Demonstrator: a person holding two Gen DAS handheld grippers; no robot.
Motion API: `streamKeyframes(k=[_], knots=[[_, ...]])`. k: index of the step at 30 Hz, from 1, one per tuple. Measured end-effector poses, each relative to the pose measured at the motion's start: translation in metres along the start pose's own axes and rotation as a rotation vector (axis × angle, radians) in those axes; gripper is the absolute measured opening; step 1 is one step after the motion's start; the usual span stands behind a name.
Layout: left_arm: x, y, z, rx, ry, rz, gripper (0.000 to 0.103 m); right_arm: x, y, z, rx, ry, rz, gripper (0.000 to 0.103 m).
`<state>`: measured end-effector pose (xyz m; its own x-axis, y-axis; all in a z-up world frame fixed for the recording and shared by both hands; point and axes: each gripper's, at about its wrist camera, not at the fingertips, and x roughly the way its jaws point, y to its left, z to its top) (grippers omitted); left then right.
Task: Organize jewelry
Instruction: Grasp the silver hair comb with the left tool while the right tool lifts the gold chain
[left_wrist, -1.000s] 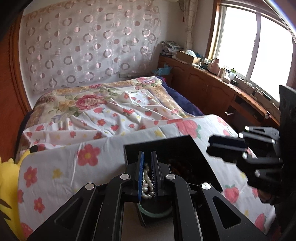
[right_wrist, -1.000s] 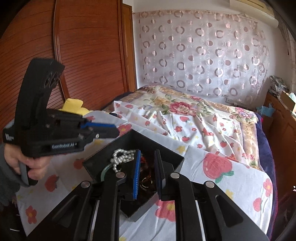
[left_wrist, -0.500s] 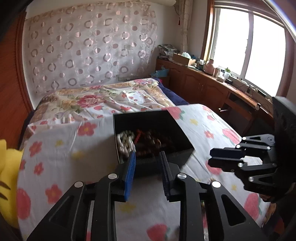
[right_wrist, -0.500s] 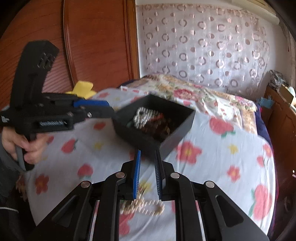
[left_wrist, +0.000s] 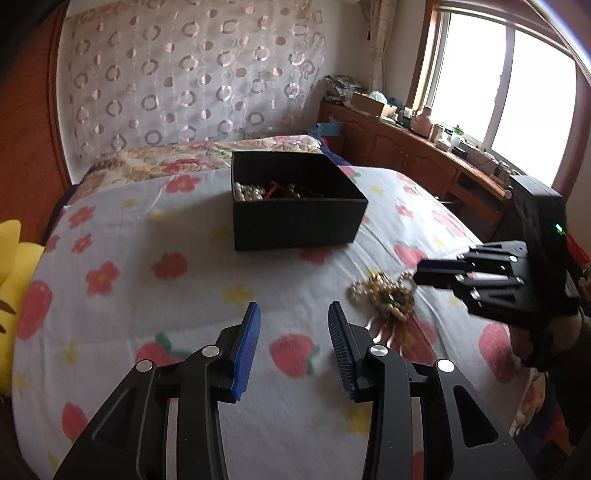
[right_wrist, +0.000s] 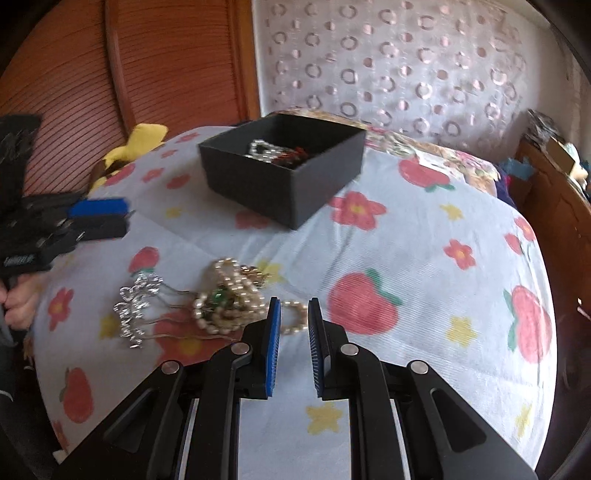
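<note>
A black open box (left_wrist: 295, 206) stands on the flowered bedspread and holds a white pearl strand (left_wrist: 248, 192) and dark red beads; it also shows in the right wrist view (right_wrist: 284, 173). A heap of cream pearl necklaces with a green stone (right_wrist: 229, 299) lies on the spread, with a silver hair ornament (right_wrist: 135, 306) to its left. The heap shows in the left wrist view (left_wrist: 384, 299). My left gripper (left_wrist: 293, 314) is open and empty, near the spread's front. My right gripper (right_wrist: 293, 306) is open and empty, just over a pearl loop at the heap's right edge.
A yellow plush toy (left_wrist: 14, 266) lies at the bed's left edge. A wooden wardrobe (right_wrist: 110, 85) stands to the left. A wooden sideboard (left_wrist: 417, 155) with clutter runs under the window on the right.
My left gripper let go of the pearl strand in the box, opened wide and drew back. My right gripper also drew back from the box, down to the heap of necklaces.
</note>
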<state>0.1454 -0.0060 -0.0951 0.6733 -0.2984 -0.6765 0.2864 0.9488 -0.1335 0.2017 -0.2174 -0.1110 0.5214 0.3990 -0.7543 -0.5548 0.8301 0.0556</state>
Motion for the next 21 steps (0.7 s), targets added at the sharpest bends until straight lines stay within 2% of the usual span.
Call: streamKeyframes(k=[9, 10, 12, 14, 18, 21], knots=[[-0.007, -0.012, -0.016, 0.011, 0.006, -0.005, 0.042, 0.015, 0.000, 0.005, -0.028, 0.061, -0.037, 0.017], [-0.007, -0.014, -0.017, 0.013, 0.007, -0.004, 0.043, 0.015, 0.001, 0.004, -0.036, 0.064, -0.032, 0.005], [-0.006, -0.015, -0.020, 0.013, 0.010, -0.006, 0.043, 0.011, 0.006, 0.002, -0.069, 0.064, -0.052, 0.005], [-0.005, -0.019, -0.023, 0.017, 0.017, -0.009, 0.043, 0.005, 0.007, -0.001, -0.074, 0.043, -0.079, 0.005], [-0.002, -0.031, -0.026, 0.035, 0.029, -0.015, 0.052, -0.035, 0.003, -0.003, -0.046, -0.066, -0.101, 0.005], [0.000, -0.038, -0.026, 0.048, 0.035, -0.021, 0.053, -0.071, 0.003, 0.000, -0.050, -0.153, -0.134, 0.005]])
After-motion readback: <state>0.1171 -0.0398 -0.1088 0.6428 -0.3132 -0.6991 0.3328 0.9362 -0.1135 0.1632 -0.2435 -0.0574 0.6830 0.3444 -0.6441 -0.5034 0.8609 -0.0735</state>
